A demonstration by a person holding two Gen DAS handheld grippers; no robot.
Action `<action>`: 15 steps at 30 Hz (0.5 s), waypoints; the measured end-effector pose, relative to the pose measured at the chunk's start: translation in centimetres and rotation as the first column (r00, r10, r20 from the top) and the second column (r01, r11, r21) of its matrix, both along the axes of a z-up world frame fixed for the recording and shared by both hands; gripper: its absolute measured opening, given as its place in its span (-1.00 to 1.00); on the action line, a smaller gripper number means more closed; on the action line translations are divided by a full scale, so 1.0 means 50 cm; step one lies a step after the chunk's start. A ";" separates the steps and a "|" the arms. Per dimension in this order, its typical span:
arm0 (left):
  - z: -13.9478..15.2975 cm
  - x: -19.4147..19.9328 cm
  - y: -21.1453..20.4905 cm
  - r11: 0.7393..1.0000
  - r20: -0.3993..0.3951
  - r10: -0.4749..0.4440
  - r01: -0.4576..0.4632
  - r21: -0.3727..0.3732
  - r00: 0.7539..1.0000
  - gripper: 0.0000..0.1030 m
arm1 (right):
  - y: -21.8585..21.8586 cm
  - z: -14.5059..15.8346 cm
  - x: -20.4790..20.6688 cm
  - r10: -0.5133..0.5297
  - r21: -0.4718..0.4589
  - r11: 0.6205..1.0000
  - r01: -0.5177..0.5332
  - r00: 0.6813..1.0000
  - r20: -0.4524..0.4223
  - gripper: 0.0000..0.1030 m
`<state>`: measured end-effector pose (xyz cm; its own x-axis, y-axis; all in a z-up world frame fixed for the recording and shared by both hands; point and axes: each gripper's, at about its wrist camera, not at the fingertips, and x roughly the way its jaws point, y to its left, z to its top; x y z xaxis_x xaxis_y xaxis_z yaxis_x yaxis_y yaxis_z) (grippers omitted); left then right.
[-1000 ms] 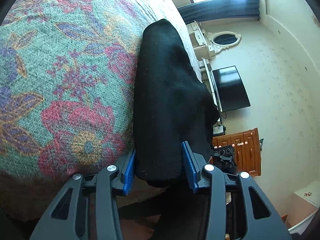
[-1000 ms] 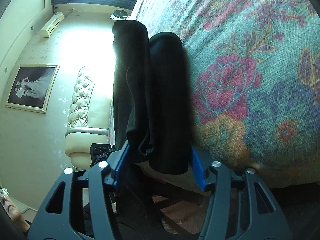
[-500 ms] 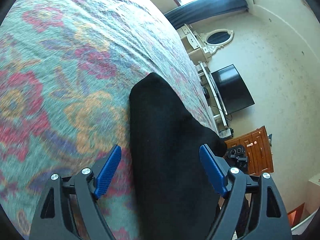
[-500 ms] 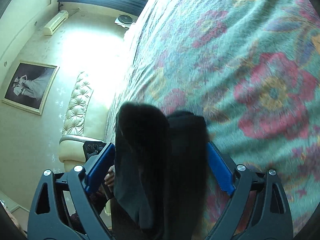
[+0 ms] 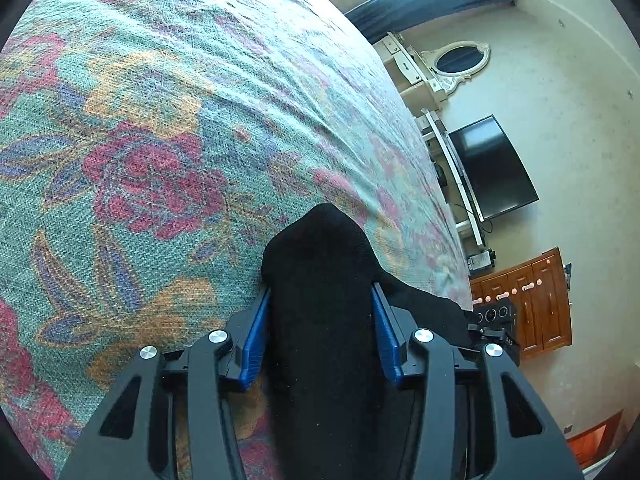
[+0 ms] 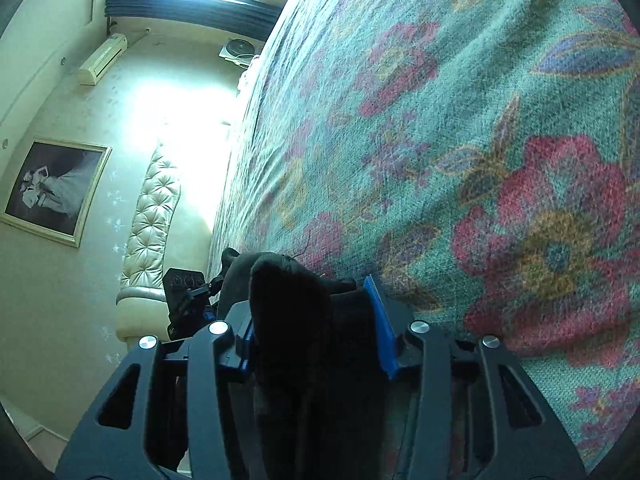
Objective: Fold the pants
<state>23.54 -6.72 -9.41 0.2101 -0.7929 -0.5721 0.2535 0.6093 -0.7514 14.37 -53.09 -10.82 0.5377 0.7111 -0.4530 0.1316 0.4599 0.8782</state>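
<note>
Pants point(image 5: 320, 320) are lying near the bed's point(image 5: 160, 140) edge, black and bunched, and both sets of tongs are now gripping them. Half a second ago each pair was standing wide around the cloth; the jaws have just been closing, and in both wrist views the blue pads are pressing against a thick black bundle. The left tongs point(image 5: 320, 332) are clamping one roll of fabric, with its rounded end poking forward past the pads onto the floral bedspread. The right tongs point(image 6: 316, 324) are clamping another bunch (darker here, and the layers are hard to tell apart), close to the bed's edge on the headboard point(image 6: 152, 220) side. The other tongs are showing at the margin of each view, so the two grips are sitting side by side on the same end of the garment.

Compared with a second ago, far less of the pants is reaching out over the bedspread ahead of the tongs. Judging from this, a fresh two-handed hold is being taken, probably to lift or drag the cloth for the next fold, which is not yet laid.
</note>
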 end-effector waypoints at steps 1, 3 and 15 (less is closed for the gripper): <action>-0.001 -0.002 0.001 1.000 -0.002 0.004 -0.004 -0.002 1.000 -0.16 | 0.001 0.001 -0.001 0.000 -0.006 1.000 0.001 1.000 0.006 -0.20; -0.003 -0.008 0.009 1.000 0.005 0.013 -0.013 -0.001 1.000 -0.25 | 0.005 0.002 -0.005 -0.008 -0.011 1.000 0.008 1.000 0.010 -0.22; 0.050 -0.037 -0.004 0.989 0.117 0.055 -0.070 0.127 0.992 -0.41 | 0.057 0.048 -0.004 -0.028 -0.057 0.998 0.030 0.999 0.040 -0.30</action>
<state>21.71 -6.93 -6.94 0.3263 -0.6961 -0.6395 0.2902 0.7177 -0.6330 14.17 -50.26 -8.42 0.5755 0.6683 -0.4714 0.1117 0.5068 0.8548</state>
